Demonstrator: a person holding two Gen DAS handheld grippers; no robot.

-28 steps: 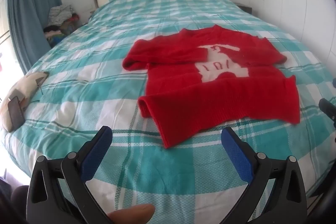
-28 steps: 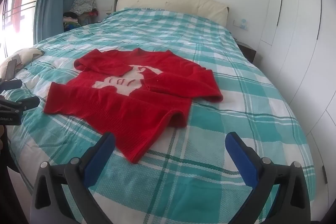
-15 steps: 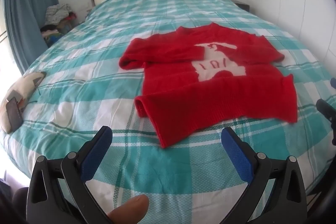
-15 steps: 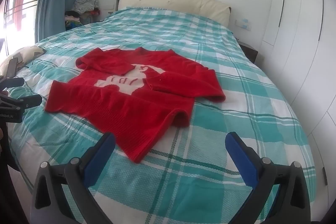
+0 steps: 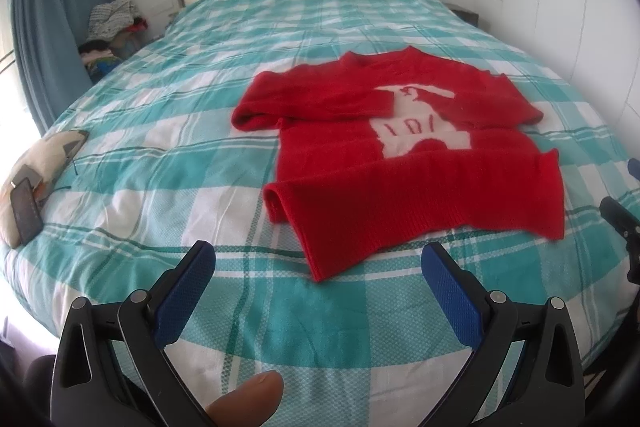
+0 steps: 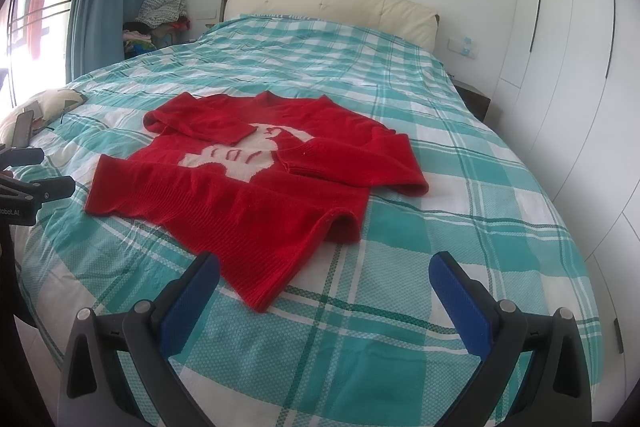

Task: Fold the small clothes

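A small red knit sweater (image 5: 404, 163) with a white motif lies on the bed, both sleeves folded across its chest; it also shows in the right wrist view (image 6: 256, 175). Its hem is rumpled, with one corner pointing toward me. My left gripper (image 5: 318, 291) is open and empty, hovering above the bed short of that hem corner. My right gripper (image 6: 324, 299) is open and empty, also just short of the hem corner. Neither touches the sweater.
The bed has a teal and white checked cover (image 5: 200, 131). A cushion with a phone (image 5: 26, 211) lies at the bed's left edge. A clothes pile (image 6: 160, 15) and blue curtain stand at the far left. White wardrobes (image 6: 560, 67) line the right.
Both grippers have moved slightly; the sweater sits a little differently in each view. Both jaws have stayed open and the sweater has not been touched.
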